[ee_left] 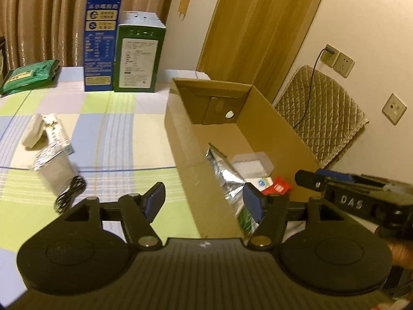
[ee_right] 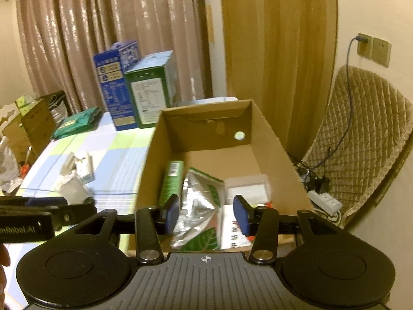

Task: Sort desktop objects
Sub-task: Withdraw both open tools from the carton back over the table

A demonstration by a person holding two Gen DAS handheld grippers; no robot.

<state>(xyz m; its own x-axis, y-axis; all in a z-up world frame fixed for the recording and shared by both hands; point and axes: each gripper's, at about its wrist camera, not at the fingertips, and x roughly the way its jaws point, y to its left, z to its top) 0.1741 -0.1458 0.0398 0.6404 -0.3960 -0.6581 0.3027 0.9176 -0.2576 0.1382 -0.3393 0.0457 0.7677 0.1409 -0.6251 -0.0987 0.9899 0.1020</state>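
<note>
An open cardboard box (ee_left: pixel 268 118) stands on the checked tablecloth; it also shows in the right wrist view (ee_right: pixel 268 139). Inside lie a silver foil pouch (ee_right: pixel 198 201), a green packet (ee_right: pixel 171 180), a clear plastic case (ee_right: pixel 246 188) and a small red item (ee_left: pixel 278 187). My left gripper (ee_left: pixel 204 201) is open and empty above the box's near left wall. My right gripper (ee_right: pixel 206 214) is open and empty over the box's near end. On the cloth to the left lie a white item (ee_left: pixel 32 130), a small carton (ee_left: pixel 58 134), a silver bag (ee_left: pixel 55 166) and a black cable (ee_left: pixel 69 193).
A blue carton (ee_left: pixel 100 44) and a green carton (ee_left: pixel 138 56) stand at the table's back. A green wipes pack (ee_left: pixel 28 76) lies at the back left. A quilted chair (ee_right: pixel 361 139) stands right of the box, with a power strip (ee_right: pixel 325 201) below it.
</note>
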